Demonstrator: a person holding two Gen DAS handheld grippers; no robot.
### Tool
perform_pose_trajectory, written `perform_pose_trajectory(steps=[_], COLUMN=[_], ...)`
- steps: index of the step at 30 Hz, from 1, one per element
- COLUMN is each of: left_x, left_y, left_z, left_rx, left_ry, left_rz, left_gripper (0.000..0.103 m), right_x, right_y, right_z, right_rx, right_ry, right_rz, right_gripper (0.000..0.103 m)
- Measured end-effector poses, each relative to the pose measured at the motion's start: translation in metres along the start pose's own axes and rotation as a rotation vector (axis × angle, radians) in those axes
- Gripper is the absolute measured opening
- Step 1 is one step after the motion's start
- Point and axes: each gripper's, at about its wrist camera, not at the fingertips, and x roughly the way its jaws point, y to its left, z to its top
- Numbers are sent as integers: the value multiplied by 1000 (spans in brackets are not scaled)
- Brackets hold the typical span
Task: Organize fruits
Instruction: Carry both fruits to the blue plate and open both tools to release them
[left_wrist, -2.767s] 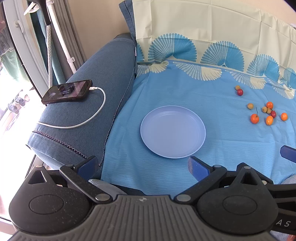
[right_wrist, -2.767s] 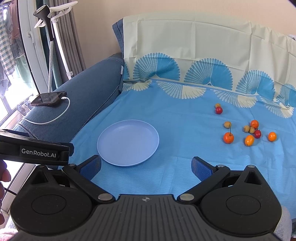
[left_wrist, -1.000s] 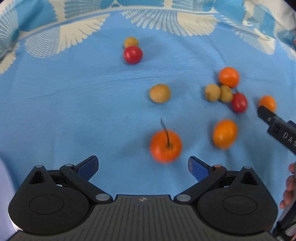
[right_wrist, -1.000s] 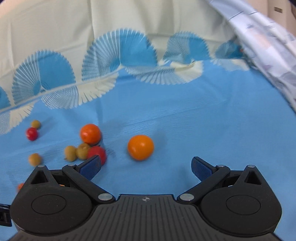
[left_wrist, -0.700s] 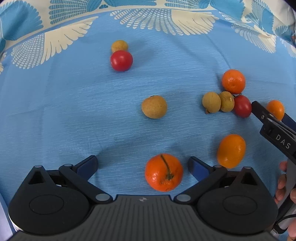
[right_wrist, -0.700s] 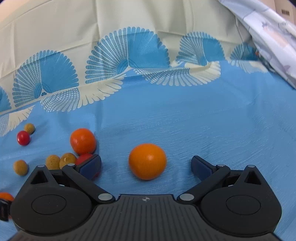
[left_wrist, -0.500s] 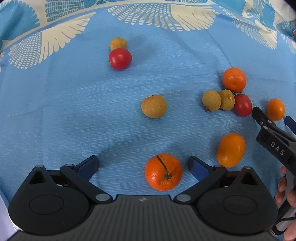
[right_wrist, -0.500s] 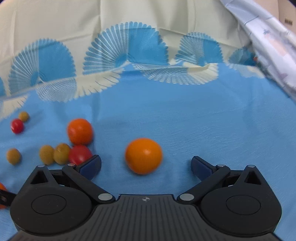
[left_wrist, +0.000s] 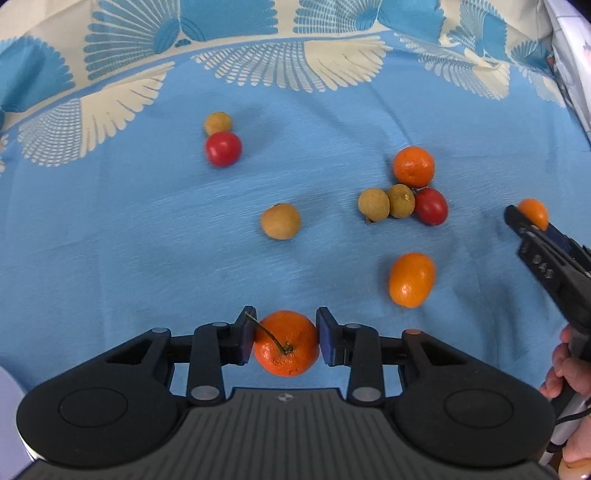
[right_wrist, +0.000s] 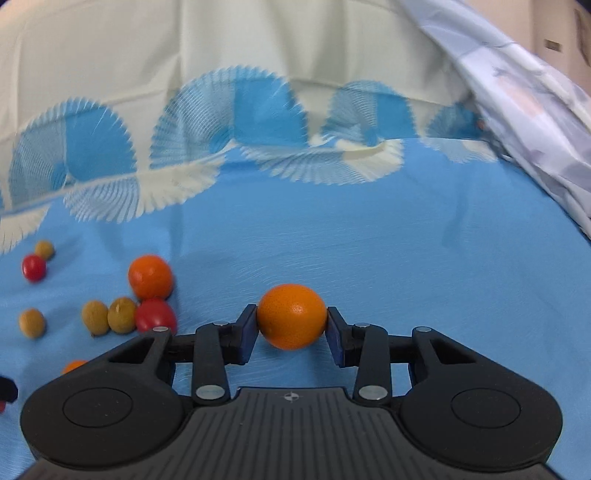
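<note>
— Blue cloth (left_wrist: 147, 258) with a pale fan border covers everything under you. Through your left wrist camera, what do you have?

— Your left gripper (left_wrist: 286, 338) has just been closing, and its blue pads now press both sides of the stemmed orange (left_wrist: 286, 343). Ahead on the cloth lie a lone tan fruit (left_wrist: 280, 220), a red tomato (left_wrist: 223, 148) touching a small tan fruit (left_wrist: 218, 122) behind it, and an oval orange (left_wrist: 412, 279) off to the right. Further back, two tan fruits (left_wrist: 388, 202) sit side by side, touching a second red tomato (left_wrist: 430, 206), with a round orange (left_wrist: 413, 166) just behind them.

— And your right side?

— At that view's right edge your right gripper (left_wrist: 532, 225) shows with a small orange (left_wrist: 533, 212) at its tip; your hand (left_wrist: 565, 373) grips the handle below.

— Now the right wrist camera?

— There your right gripper (right_wrist: 291, 326) has also just been closing; both pads clamp the smooth orange (right_wrist: 291, 319), low over the cloth. To its left you see the same cluster: round orange (right_wrist: 150, 276), tomato (right_wrist: 155, 314), two tan fruits (right_wrist: 109, 315). A pale patterned fabric (right_wrist: 535, 122) drapes down at the upper right.
</note>
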Motion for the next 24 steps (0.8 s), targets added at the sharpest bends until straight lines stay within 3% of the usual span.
perform_pose_trajectory(steps=[5, 9, 18, 24], left_x=[-33, -68, -158, -207], left_y=[5, 17, 92, 148], left_z=[-19, -40, -113, -167], left_rx=[3, -6, -122, -228], left_ry=[-29, -52, -74, -109], left_rz=[-8, 29, 189, 227], left_gripper=[39, 39, 39, 39], right_x=[-35, -75, -182, -248], right_y=[-7, 3, 76, 139], right_z=[0, 1, -22, -40], right_rx=[52, 58, -127, -227], right_ry=[-15, -12, 20, 31], right_rz=[10, 80, 307, 486], right_gripper=[41, 41, 41, 41])
